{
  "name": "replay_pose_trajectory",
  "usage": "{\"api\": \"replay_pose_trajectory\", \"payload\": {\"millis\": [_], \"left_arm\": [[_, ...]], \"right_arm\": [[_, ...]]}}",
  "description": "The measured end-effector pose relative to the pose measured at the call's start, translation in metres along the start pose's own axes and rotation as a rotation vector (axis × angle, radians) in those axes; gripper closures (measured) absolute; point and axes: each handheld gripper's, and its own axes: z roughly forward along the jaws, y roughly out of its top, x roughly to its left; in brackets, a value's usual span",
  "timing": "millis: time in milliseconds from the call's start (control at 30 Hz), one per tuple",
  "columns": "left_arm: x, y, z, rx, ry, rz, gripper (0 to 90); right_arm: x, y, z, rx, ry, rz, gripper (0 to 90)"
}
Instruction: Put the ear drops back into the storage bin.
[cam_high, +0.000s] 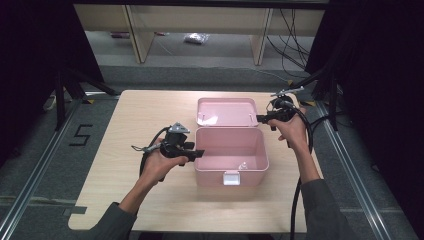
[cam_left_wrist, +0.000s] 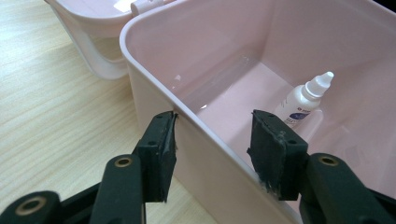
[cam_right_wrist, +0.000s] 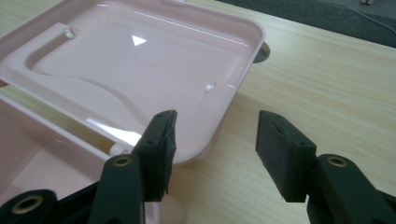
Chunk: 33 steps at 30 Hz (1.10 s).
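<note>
A pink plastic box (cam_high: 220, 177) stands open at the table's middle, its lid (cam_high: 225, 111) folded back flat behind it. A small white dropper bottle (cam_left_wrist: 302, 100) lies inside on the box floor (cam_high: 243, 165). My left gripper (cam_high: 199, 153) is at the box's left wall. In the left gripper view it (cam_left_wrist: 212, 140) straddles that wall (cam_left_wrist: 224, 32), one pad against the outside near the rim, the other inside and apart from it. My right gripper (cam_high: 260, 119) is open at the lid's right end. In the right gripper view it (cam_right_wrist: 215, 140) has one jaw over the lid's corner (cam_right_wrist: 140, 70) and the other over bare wood.
The light wooden table (cam_high: 135, 125) has free room left of the box and along its front. Cables trail from both grippers. On the floor at the left is a taped "5" (cam_high: 80, 135). Black stands flank the table, and shelf legs stand behind it.
</note>
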Motion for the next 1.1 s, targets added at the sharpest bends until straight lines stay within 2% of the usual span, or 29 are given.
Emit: {"api": "replay_pose_trajectory", "payload": {"millis": [33, 67, 200, 233, 333, 367, 433, 467, 500, 567, 633, 767, 800, 833, 900, 933, 967, 1000, 1033, 1067, 1100], "left_arm": [[0.0, 0.0, 0.0, 0.0, 0.0, 0.001, 50.4], [0.0, 0.0, 0.0, -0.001, -0.002, -0.001, 50.4], [0.001, 0.0, 0.0, 0.0, -0.004, -0.001, 50.4], [0.001, 0.0, 0.0, 0.003, -0.008, -0.001, 50.3], [0.002, 0.001, 0.0, 0.001, -0.01, -0.003, 50.1], [0.002, 0.001, 0.0, 0.001, -0.009, 0.001, 50.0], [0.003, 0.002, 0.001, -0.003, -0.007, -0.007, 48.9], [0.004, 0.003, 0.002, -0.004, -0.008, -0.009, 48.1], [0.005, 0.004, 0.003, -0.011, -0.005, -0.012, 47.9], [0.007, 0.006, 0.003, -0.023, -0.001, -0.018, 47.6], [0.01, 0.009, 0.002, -0.015, 0.0, -0.021, 47.6], [0.015, 0.015, 0.002, -0.05, 0.006, -0.057, 46.5], [0.017, 0.016, 0.001, -0.033, 0.006, -0.038, 46.3], [0.018, 0.017, 0.001, -0.036, 0.006, -0.043, 46.2], [0.018, 0.018, 0.004, -0.021, 0.04, -0.023, 45.8], [0.018, 0.018, 0.005, -0.016, 0.047, -0.018, 45.4], [0.019, 0.019, 0.006, -0.02, 0.045, -0.025, 45.0], [0.02, 0.019, 0.007, -0.016, 0.043, -0.027, 44.6], [0.021, 0.02, 0.007, -0.02, 0.046, -0.031, 44.6], [0.022, 0.021, 0.007, -0.021, 0.046, -0.033, 44.6], [0.023, 0.022, 0.008, -0.016, 0.044, -0.033, 44.8]], "right_arm": [[0.0, 0.001, 0.003, -0.012, -0.008, 0.009, 49.3], [-0.001, 0.002, 0.003, 0.003, -0.013, 0.007, 49.3], [-0.001, 0.007, 0.009, 0.001, -0.02, 0.017, 49.4], [-0.002, 0.009, 0.009, 0.018, -0.019, 0.008, 49.3], [-0.002, 0.012, 0.013, 0.002, -0.032, 0.011, 49.4], [-0.002, 0.013, 0.012, 0.02, -0.029, 0.019, 49.5], [-0.003, 0.013, 0.016, 0.016, -0.031, 0.029, 49.5], [-0.005, 0.013, 0.017, 0.019, -0.038, 0.019, 49.5], [-0.005, 0.013, 0.018, 0.033, -0.047, 0.032, 49.5], [-0.006, 0.013, 0.024, 0.003, -0.035, 0.051, 49.8], [-0.008, 0.014, 0.025, 0.014, -0.051, 0.059, 50.1], [-0.01, 0.015, 0.031, 0.007, -0.05, 0.074, 50.8], [-0.011, 0.014, 0.035, -0.019, -0.057, 0.062, 51.0], [-0.011, 0.015, 0.035, -0.001, -0.045, 0.07, 51.2], [-0.011, 0.017, 0.036, 0.024, -0.078, 0.077, 51.2], [-0.013, 0.017, 0.037, 0.018, -0.074, 0.062, 51.3], [-0.011, 0.019, 0.038, 0.015, -0.073, 0.088, 51.3], [-0.012, 0.019, 0.039, 0.001, -0.057, 0.088, 51.3], [-0.007, 0.022, 0.038, 0.03, -0.057, 0.147, 51.3], [-0.011, 0.024, 0.039, 0.019, -0.08, 0.081, 51.3], [-0.011, 0.024, 0.041, 0.001, -0.078, 0.072, 51.3]]}}
